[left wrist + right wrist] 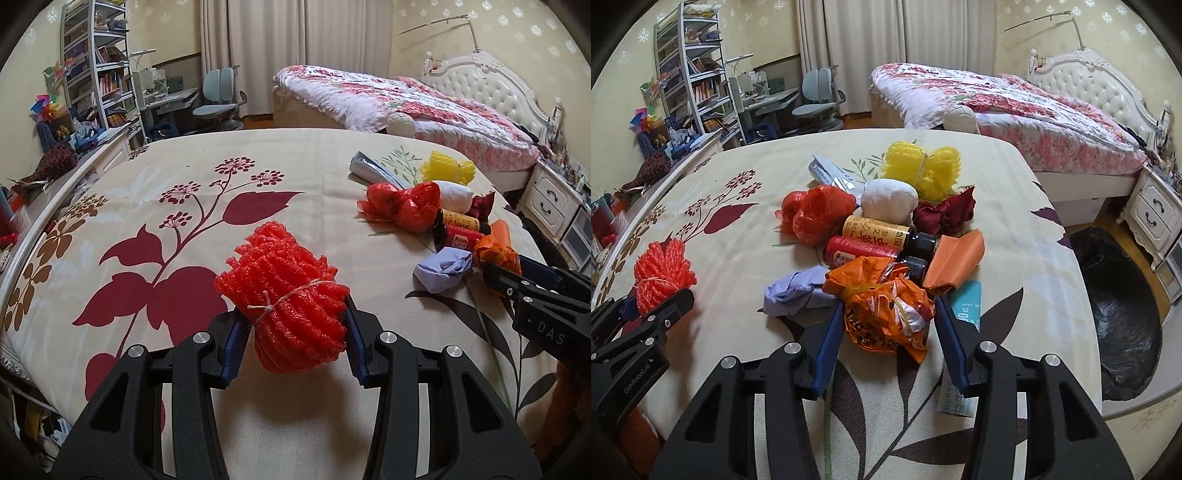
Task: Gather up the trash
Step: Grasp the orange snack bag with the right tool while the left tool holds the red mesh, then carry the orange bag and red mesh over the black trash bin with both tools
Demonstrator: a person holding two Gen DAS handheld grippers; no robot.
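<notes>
The left gripper (291, 328) is clamped on a bundle of red foam netting tied round with thin string (286, 295); both blue pads press into its sides, and the bundle sits just above the cream bedspread printed with dark red leaves and flowers (147, 206). In the right wrist view the same red bundle (663, 273) shows in the left gripper (650, 306), well to the left of the trash pile.

The right gripper (886, 317) has its blue pads on either side of a crumpled orange plastic bag knotted with a yellow band (886, 302). The pads lie against the bag's flanks, so it looks gripped, with the jaws at a middling width.

Taking this orange bag as the landmark: a lilac crumpled paper wad (792, 291) touches it on the left; a red-labelled bottle with a black cap (860, 251) and a yellow-labelled bottle with a black cap (882, 230) lie just behind it. A folded orange sheet (955, 258) is just behind and to its right, and a teal card (969, 304) lies just beside it on the right. Farther behind are a red plastic bag (816, 214), a white rounded wad (888, 199), a dark red crumpled fabric piece (942, 214), a yellow foam netting bundle (923, 166) and a silver-grey foil tube (831, 173). A black plastic bag (1119, 314) lies on the floor well to the right.
</notes>
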